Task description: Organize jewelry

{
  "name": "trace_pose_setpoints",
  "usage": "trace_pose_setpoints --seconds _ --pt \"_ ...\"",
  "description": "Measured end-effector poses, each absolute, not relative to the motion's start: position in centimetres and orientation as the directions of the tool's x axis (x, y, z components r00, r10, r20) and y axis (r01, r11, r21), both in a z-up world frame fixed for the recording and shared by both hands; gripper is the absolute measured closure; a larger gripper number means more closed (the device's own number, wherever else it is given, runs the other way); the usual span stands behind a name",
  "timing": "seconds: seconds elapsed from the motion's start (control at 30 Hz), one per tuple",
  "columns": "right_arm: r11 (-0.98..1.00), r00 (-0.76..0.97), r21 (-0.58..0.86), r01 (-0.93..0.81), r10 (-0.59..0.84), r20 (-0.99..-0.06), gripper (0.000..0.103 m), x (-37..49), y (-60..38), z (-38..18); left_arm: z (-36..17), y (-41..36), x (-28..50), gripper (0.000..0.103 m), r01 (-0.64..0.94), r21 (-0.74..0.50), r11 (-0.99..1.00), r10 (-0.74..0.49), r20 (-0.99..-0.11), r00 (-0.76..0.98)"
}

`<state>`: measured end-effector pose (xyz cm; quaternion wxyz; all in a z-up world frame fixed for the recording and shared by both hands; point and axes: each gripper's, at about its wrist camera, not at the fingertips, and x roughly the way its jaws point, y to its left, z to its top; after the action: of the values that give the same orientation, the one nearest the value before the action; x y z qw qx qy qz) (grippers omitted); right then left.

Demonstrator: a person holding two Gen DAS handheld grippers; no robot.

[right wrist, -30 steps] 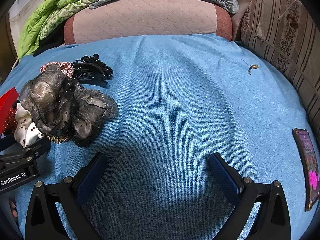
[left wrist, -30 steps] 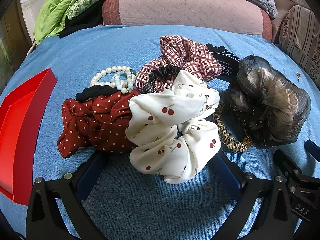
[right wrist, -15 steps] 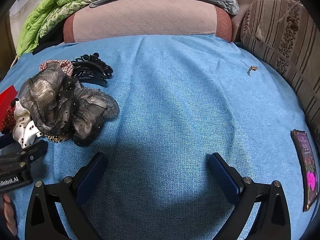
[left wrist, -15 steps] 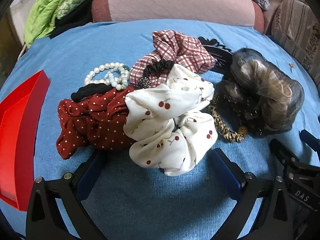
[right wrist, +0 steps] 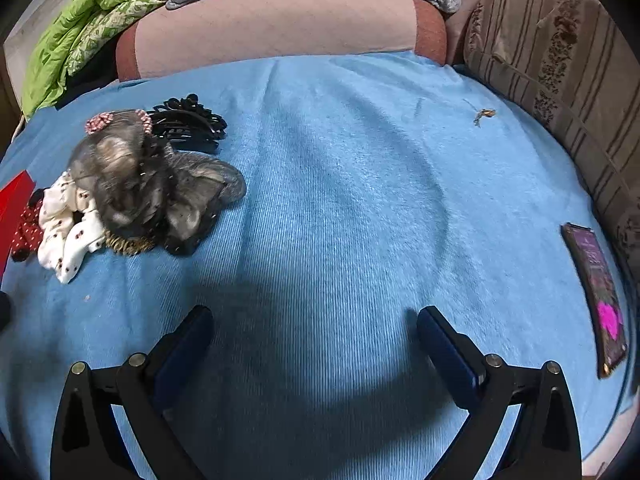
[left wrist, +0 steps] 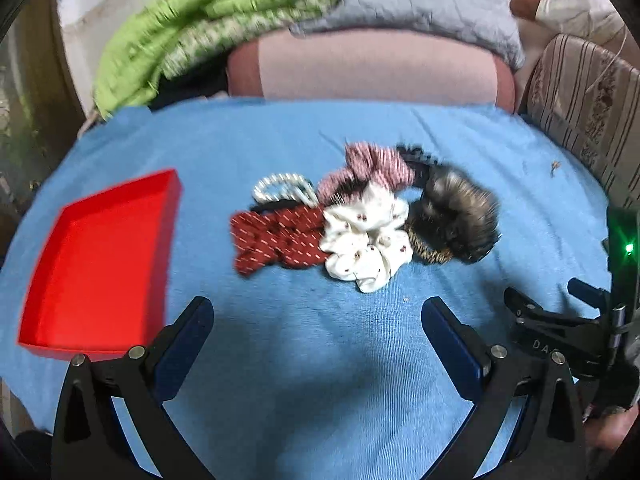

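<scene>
Both tongs stand spread wide with nothing between their fingers. Left tongs (left wrist: 316,320) hang over bare blue bedspread (left wrist: 304,380), short of the heap of hair accessories that lies toward 12 o'clock in the left wrist view. That view is motion-blurred. In the heap, a white cherry-print scrunchie (left wrist: 366,240) sits at the middle, touching a dark red dotted scrunchie (left wrist: 276,240) at its 9 o'clock and a leopard-print hair tie (left wrist: 430,250) at its 3 o'clock. A grey gauzy scrunchie (left wrist: 456,212) rests at 2 o'clock, a plaid scrunchie (left wrist: 368,168) at 12 o'clock, and a pearl bracelet (left wrist: 282,186) at 10 o'clock. An open red tray (left wrist: 100,264) lies on the bedspread at 9 o'clock, apart from the heap and holding nothing.

Right tongs (right wrist: 314,334) hover over bare bedspread too, with the heap off at 10 o'clock; a black claw clip (right wrist: 188,124) lies behind it. A phone (right wrist: 596,292) lies at 3 o'clock near a striped cushion (right wrist: 560,52), and a small gold trinket (right wrist: 484,114) sits alone at 1 o'clock. Pink pillow (right wrist: 276,24) and green blanket (right wrist: 84,12) lie beyond.
</scene>
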<state>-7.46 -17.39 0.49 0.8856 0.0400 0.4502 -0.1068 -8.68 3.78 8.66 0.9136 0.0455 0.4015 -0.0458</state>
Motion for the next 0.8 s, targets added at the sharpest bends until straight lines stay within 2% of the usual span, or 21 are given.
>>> trace_pose_setpoints --seconds 0.23,0.8 --pt "0.974 0.698 -0.029 0.227 -0.183 -0.693 0.001 -13.2 -15.0 5.6 13.2 5.5 -12.9 0.0 0.096 0.06 0.994 -0.037 -0.633 0.773" --pt "0.983 0.804 -0.031 0.181 -0.166 -0.571 0.001 -21.2 -10.8 12.8 18.2 7.7 -20.9 0.0 0.061 0.064 0.996 -0.018 -0.524 0.851"
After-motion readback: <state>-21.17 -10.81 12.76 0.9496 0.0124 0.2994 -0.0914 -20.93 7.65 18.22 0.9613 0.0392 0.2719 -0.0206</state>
